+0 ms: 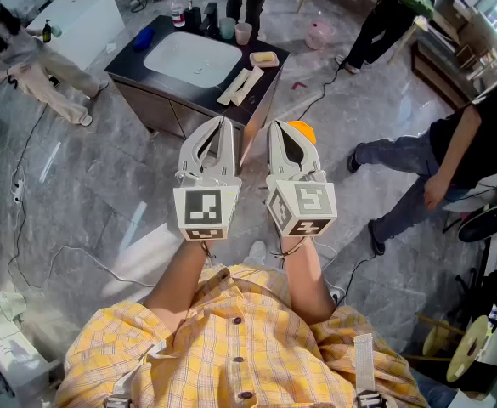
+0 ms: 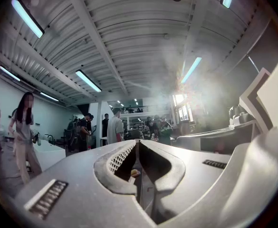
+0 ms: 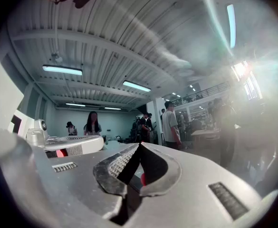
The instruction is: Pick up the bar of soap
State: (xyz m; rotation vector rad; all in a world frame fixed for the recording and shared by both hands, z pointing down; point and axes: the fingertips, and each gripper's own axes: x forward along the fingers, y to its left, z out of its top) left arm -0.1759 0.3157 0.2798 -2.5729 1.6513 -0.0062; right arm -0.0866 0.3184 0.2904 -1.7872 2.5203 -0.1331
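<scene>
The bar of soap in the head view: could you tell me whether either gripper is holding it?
No, the bar of soap lies on the counter beside the basin, apart from the left gripper and right gripper.

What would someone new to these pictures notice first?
Two grey two-jaw grippers, the left gripper and right gripper, are held level side by side at the head view's centre, both shut and empty. Beyond them stands a dark cabinet with a white basin, and a pale yellow bar of soap lies at its right end.
</scene>
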